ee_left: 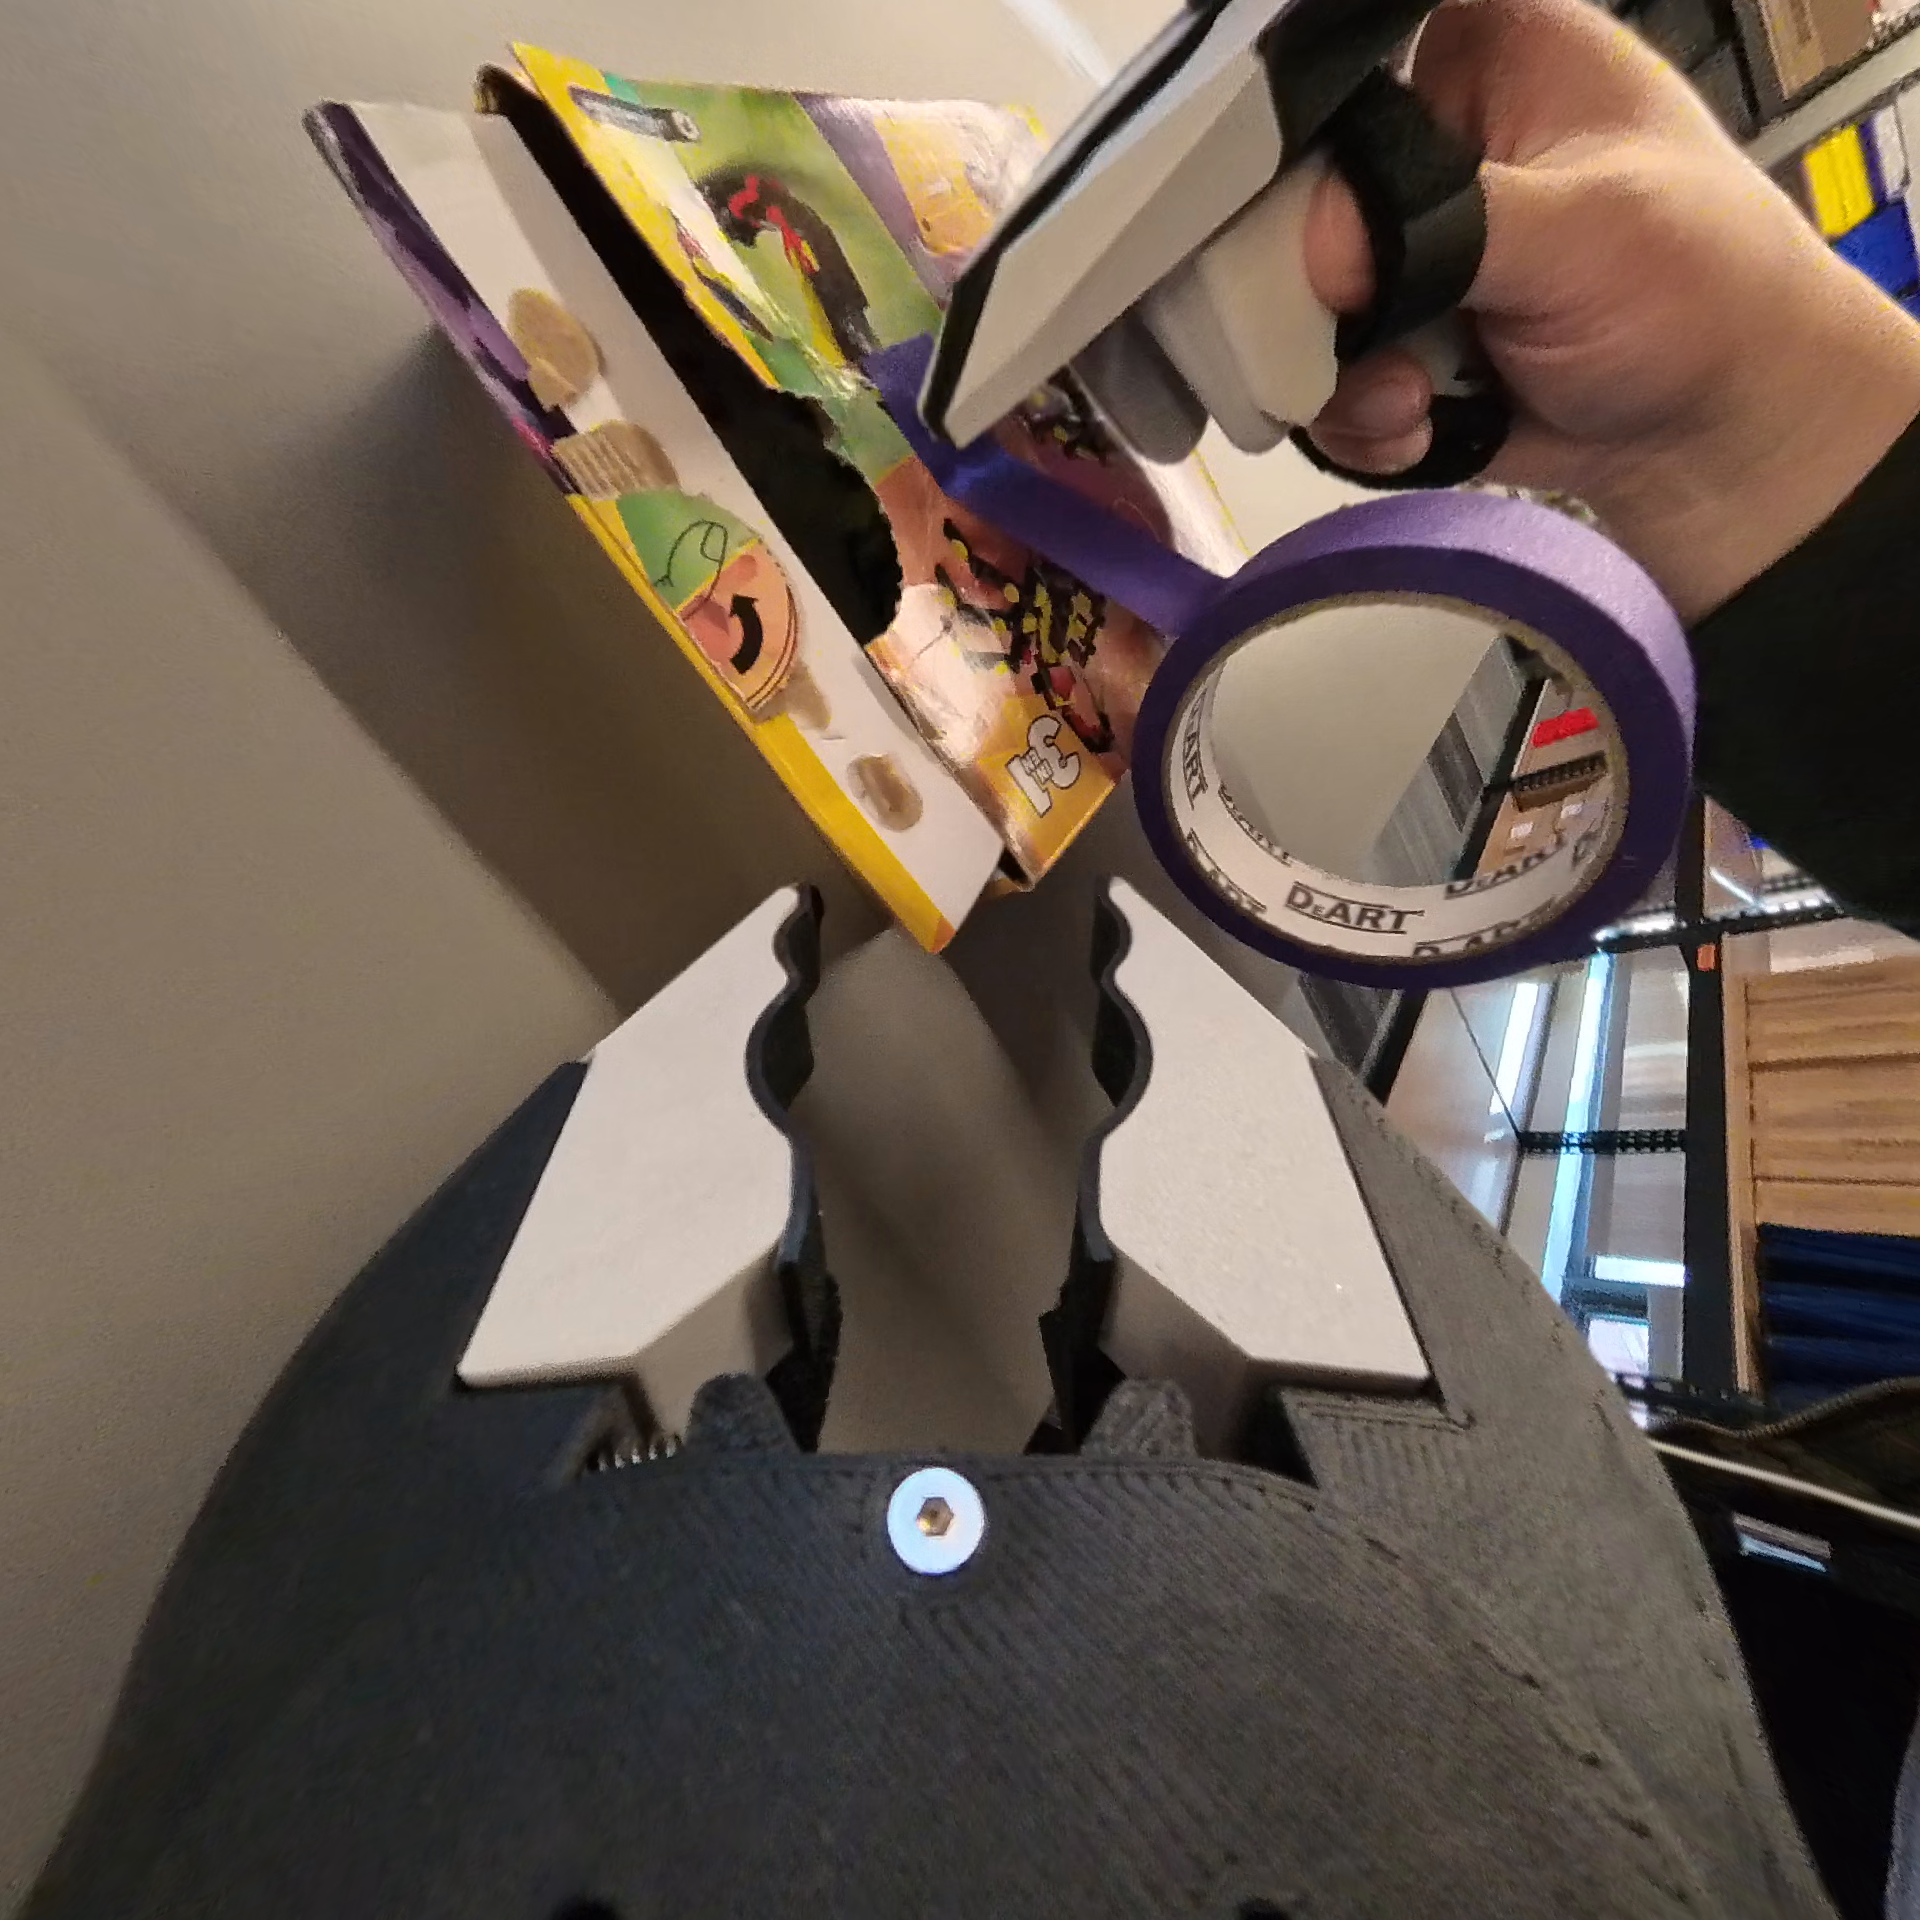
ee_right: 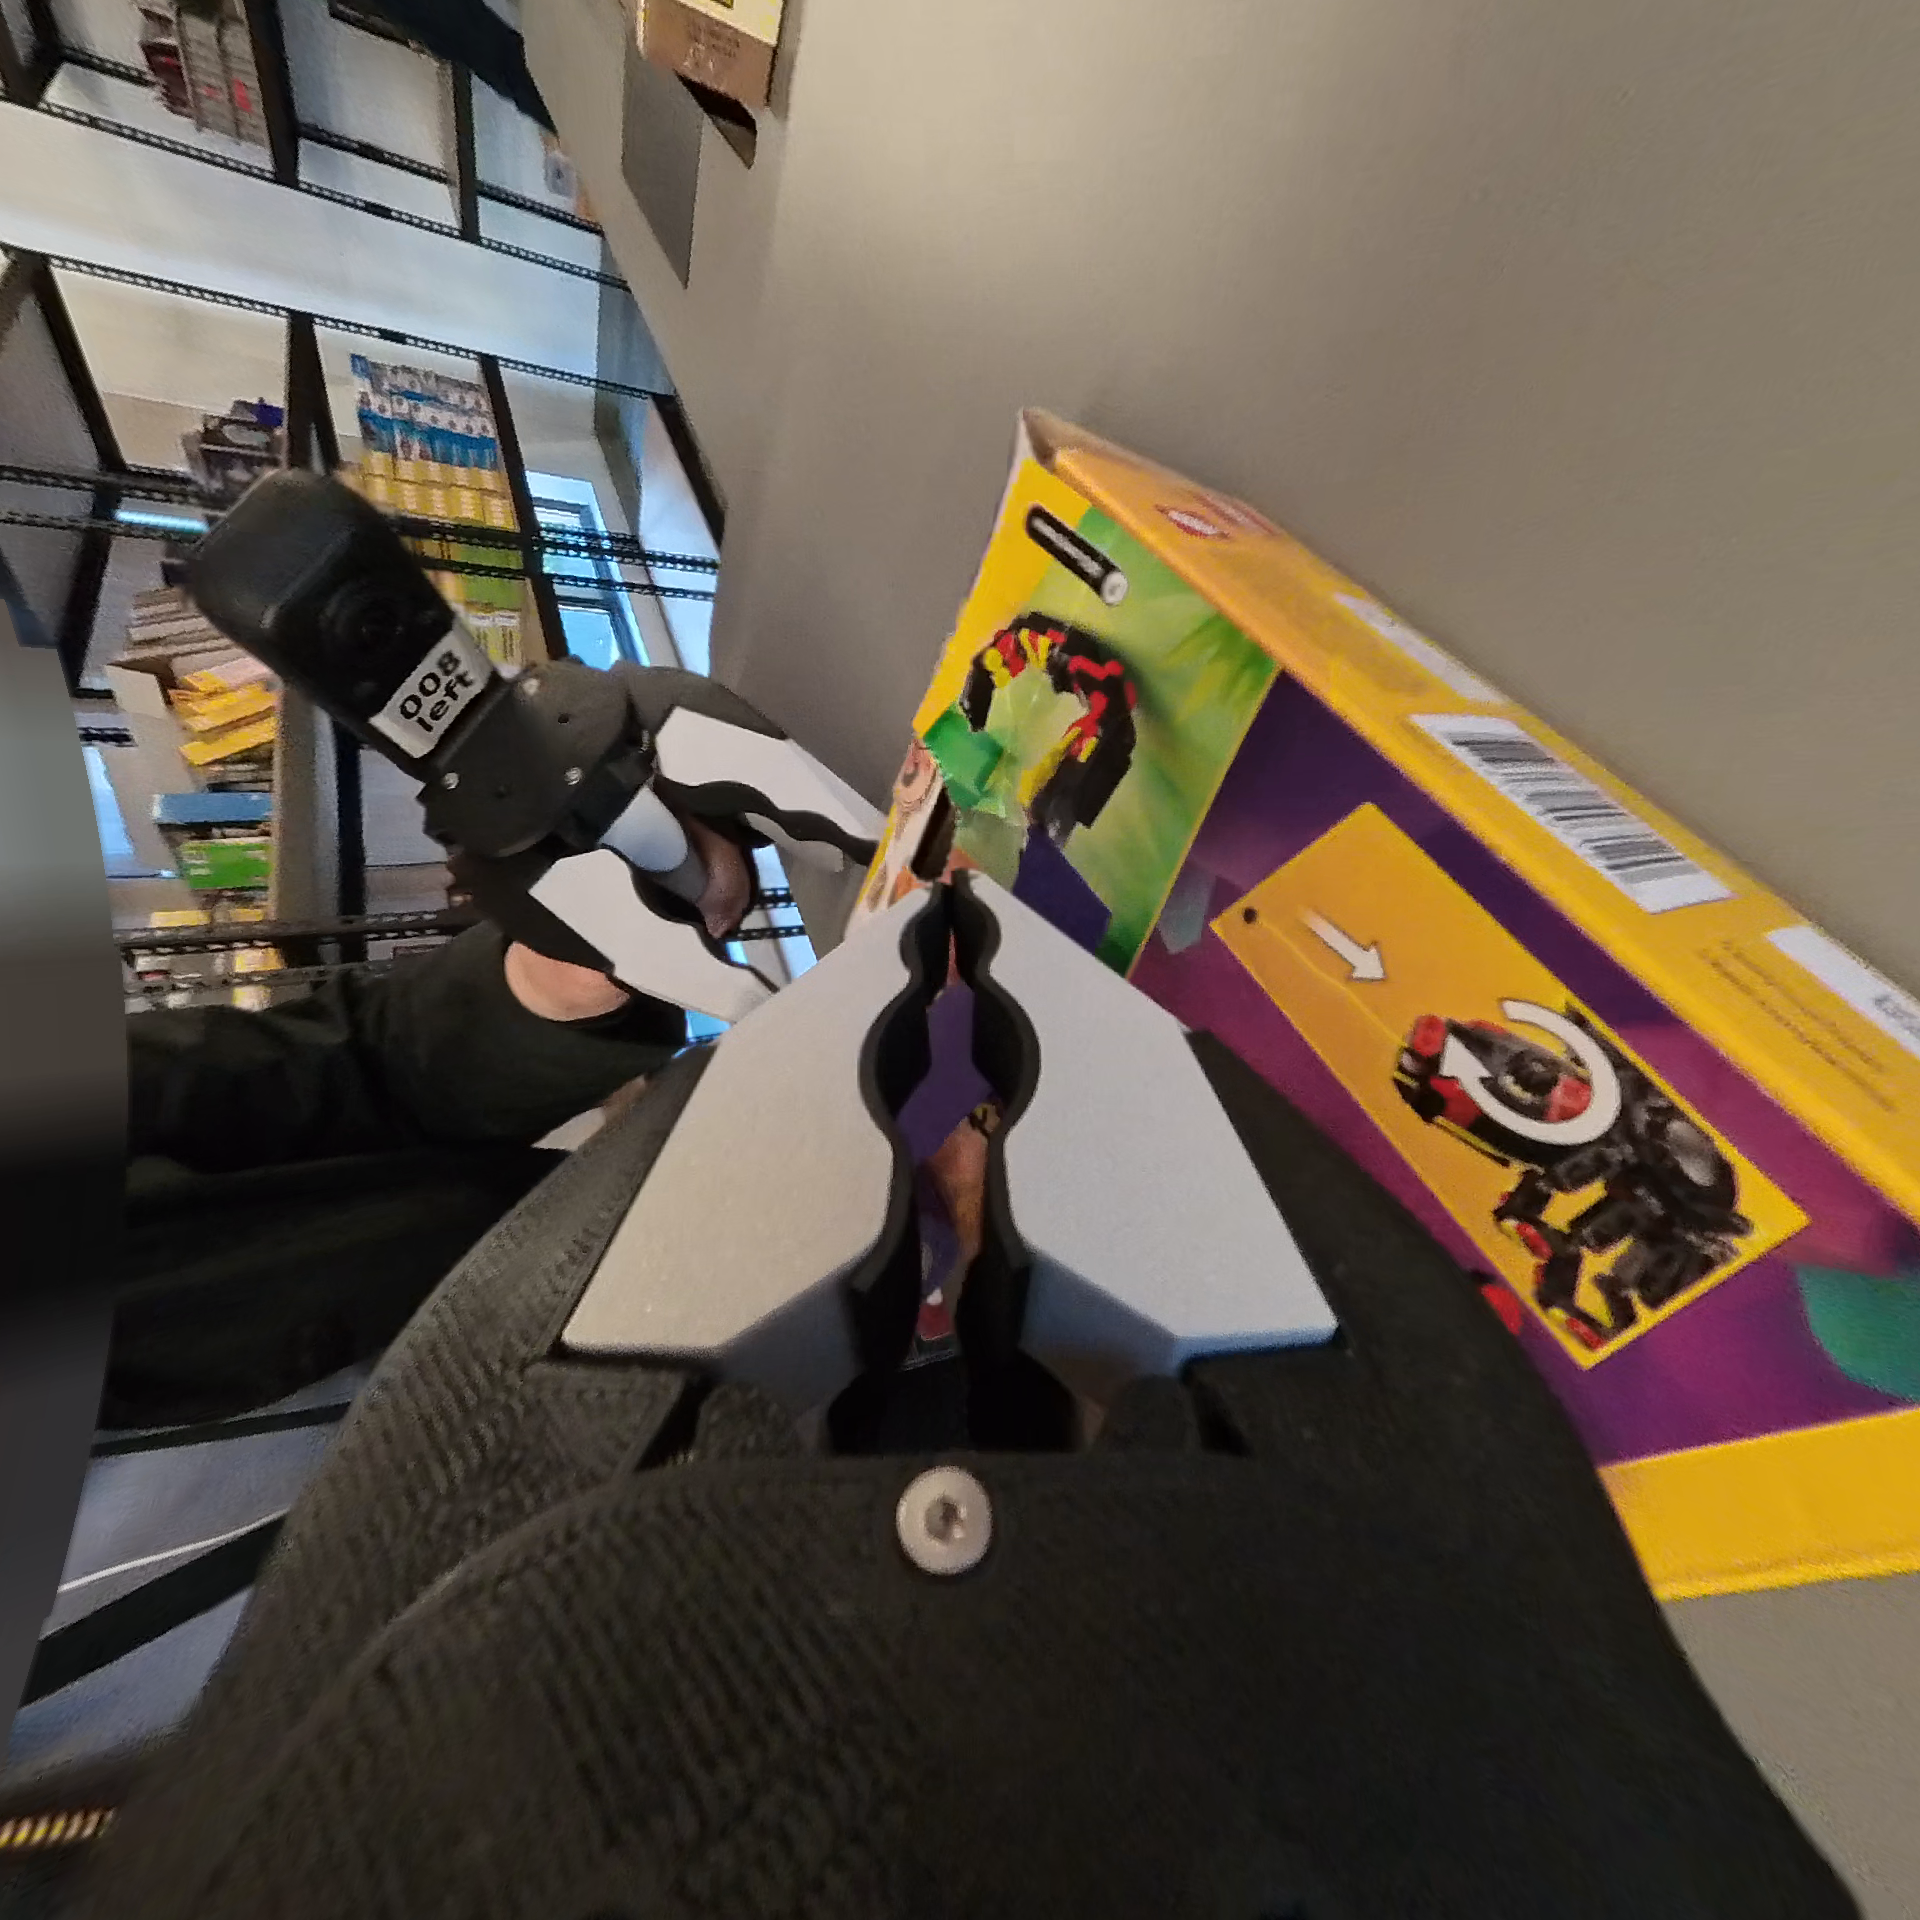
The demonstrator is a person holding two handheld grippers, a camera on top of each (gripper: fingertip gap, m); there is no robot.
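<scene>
A yellow and purple toy box (ee_left: 727,436) lies on a grey surface (ee_left: 208,727), its torn end flap open toward my left gripper (ee_left: 956,902). That gripper is open and empty, its jaws just short of the box's near corner. My right gripper (ee_right: 951,896), held by a hand (ee_left: 1621,312), is shut on a strip of purple tape (ee_left: 1081,530) against the box's printed face. A purple tape roll (ee_left: 1413,727) hangs from the strip below the hand. In the right wrist view the box (ee_right: 1403,935) lies to the right and the open left gripper (ee_right: 821,914) is at its end.
Black metal shelving (ee_right: 312,416) stacked with boxes stands behind. A small brown carton (ee_right: 712,47) sits farther off on the grey surface. A wooden crate (ee_left: 1829,1091) and more racks show at the right of the left wrist view. One gripper's finger ends stand about 8 cm off the other's.
</scene>
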